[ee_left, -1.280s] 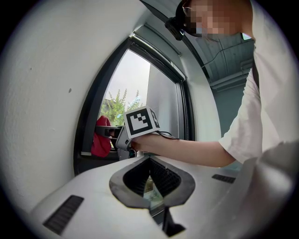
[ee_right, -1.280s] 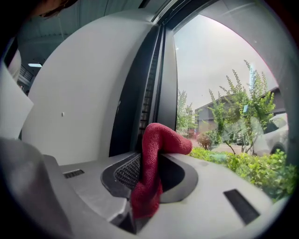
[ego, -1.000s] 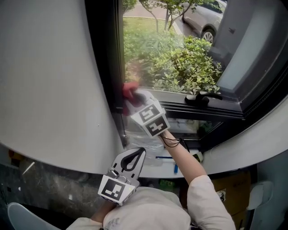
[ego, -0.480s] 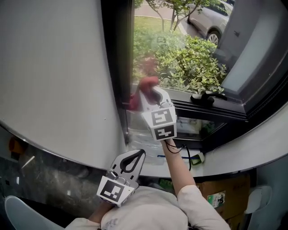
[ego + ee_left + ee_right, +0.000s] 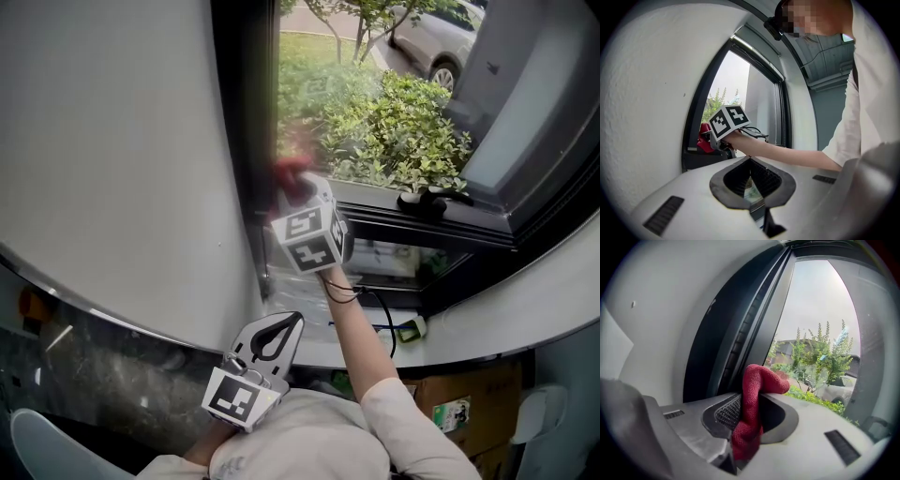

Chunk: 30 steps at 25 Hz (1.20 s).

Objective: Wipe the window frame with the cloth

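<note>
Red cloth [image 5: 759, 380] is pinched betw. the right gripper's [image 5: 754, 417] jaws, its top fold sticking out, right by the dark vertical window frame [image 5: 736, 333]; contact can't be confirmed. Left gripper [image 5: 751, 180] hangs low near the person's torso, jaws pressed together w/ nothing in them. Shrubs [image 5: 394, 131] outside the glass.
</note>
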Each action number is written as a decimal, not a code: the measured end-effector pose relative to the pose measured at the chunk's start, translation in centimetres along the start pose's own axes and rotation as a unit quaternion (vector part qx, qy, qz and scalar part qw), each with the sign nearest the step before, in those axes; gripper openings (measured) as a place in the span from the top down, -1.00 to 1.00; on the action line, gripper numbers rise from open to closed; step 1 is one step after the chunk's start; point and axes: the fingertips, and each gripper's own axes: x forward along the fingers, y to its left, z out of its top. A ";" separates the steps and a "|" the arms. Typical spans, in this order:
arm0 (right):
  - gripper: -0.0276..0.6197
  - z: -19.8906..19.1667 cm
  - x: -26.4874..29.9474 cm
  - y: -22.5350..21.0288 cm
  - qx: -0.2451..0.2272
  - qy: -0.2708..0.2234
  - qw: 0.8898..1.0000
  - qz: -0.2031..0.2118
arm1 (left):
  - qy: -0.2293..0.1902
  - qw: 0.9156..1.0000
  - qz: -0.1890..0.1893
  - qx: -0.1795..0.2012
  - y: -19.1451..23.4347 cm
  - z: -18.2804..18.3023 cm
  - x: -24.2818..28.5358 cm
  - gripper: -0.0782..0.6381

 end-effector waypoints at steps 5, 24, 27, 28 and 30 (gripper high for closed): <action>0.63 -0.2 0.0 0.2 -0.010 -0.002 1.000 0.004 | -0.003 1.000 0.002 0.000 0.2 0.0 0.1 0.76; 0.63 -2.2 -1.1 -2.4 -0.066 0.049 0.996 -0.033 | 0.027 1.000 0.013 -0.004 0.1 -0.9 -0.2 0.76; 0.63 -2.4 -1.3 -2.6 -0.052 0.044 0.997 -0.027 | 0.023 1.000 0.002 -0.006 -0.3 -1.3 -0.1 0.76; 0.63 -2.4 -1.3 -2.6 -0.052 0.045 0.997 -0.025 | 0.018 1.000 -0.002 -0.006 -0.5 -1.2 0.0 0.76; 0.63 -2.5 -1.3 -2.6 -0.053 0.048 0.997 -0.024 | 0.010 1.000 -0.006 -0.006 -0.6 -1.1 0.2 0.76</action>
